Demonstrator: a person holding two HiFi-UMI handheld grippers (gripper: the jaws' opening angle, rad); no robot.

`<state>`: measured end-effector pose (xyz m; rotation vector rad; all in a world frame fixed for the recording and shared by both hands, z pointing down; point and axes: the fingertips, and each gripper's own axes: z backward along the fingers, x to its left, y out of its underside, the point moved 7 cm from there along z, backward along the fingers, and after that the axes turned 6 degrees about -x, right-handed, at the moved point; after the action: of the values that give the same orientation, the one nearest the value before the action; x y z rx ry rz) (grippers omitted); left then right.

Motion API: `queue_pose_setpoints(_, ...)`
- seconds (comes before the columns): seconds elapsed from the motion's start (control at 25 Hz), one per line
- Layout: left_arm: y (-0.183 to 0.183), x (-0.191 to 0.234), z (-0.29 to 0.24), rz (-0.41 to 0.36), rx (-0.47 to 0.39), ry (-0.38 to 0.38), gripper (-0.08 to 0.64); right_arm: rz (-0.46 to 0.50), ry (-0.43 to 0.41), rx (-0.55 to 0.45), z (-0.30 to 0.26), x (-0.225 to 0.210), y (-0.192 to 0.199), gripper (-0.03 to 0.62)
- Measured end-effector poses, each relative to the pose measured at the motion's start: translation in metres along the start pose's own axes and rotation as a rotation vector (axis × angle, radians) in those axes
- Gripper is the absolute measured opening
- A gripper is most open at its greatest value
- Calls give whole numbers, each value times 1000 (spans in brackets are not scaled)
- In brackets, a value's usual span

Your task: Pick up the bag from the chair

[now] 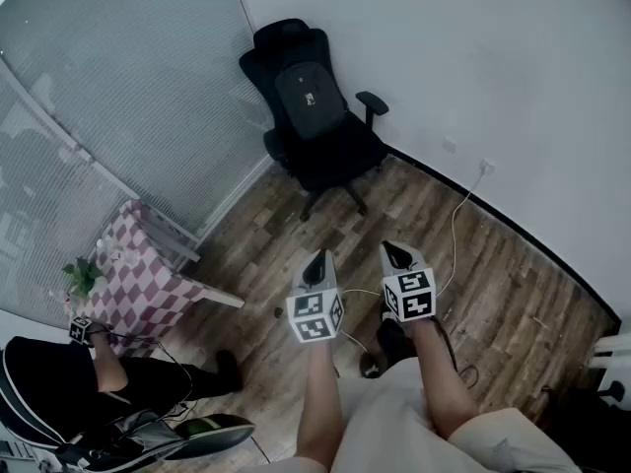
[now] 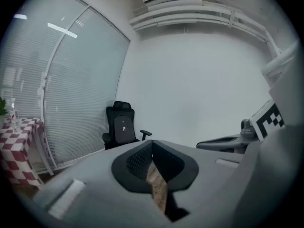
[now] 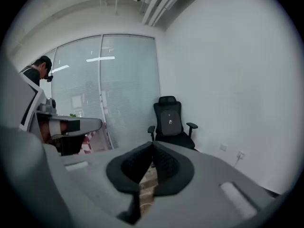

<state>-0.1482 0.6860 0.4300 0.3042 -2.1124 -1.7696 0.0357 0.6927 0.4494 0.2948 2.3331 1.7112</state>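
Observation:
A dark bag [image 1: 311,99] leans upright against the backrest of a black office chair [image 1: 335,156] in the room's far corner. The same bag [image 2: 122,127] shows small and far off in the left gripper view, and as a bag [image 3: 170,120] on the chair in the right gripper view. My left gripper [image 1: 317,257] and right gripper [image 1: 392,249] are held side by side over the wooden floor, well short of the chair. Both point towards it. The left gripper [image 2: 152,144] and the right gripper [image 3: 152,145] each have their tips together with nothing between them.
A table with a red-and-white checked cloth [image 1: 148,284] and a small plant [image 1: 84,276] stands at the left by the blinds. A person in black [image 1: 59,372] crouches at the lower left. A white cable [image 1: 455,225] runs across the floor from a wall socket [image 1: 486,167].

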Motion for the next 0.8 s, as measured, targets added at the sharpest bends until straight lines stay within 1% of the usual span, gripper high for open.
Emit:
queue_pose_setpoints(0.16,-11,2,-21,-29,28,-35,8,2,0,-4,-13,-16,-14,0)
queue_pose_setpoints(0.28,-25,7,-36,-66,1,-83,7,-12,2,-17,-28,-28,-26,0)
queue_pose_setpoints(0.36,-34,14,-47,-77,-11,-112,7,-18,3,-21,-40,-36,-34,0)
queue_pose_setpoints(0.48,-44,24,-64,-72,2,-123,8,-20,14,-20,-60,-47,-44,0)
queue_pose_setpoints(0.56,-47,25,-75,-77,11,-123,8,-29,6,-32,-74,-57,-51,0)
queue_pose_setpoints(0.64,-48,24,-90,-72,29,-129,8,-50,1,-46,-89,-71,-56,0)
queue_pose_setpoints(0.72,-51,22,-108,-50,44,-151,9,-77,-3,-51,-105,-85,-62,0)
queue_pose_setpoints(0.8,-57,21,-127,-45,50,-166,9,-103,-15,-52,-121,-97,-66,0)
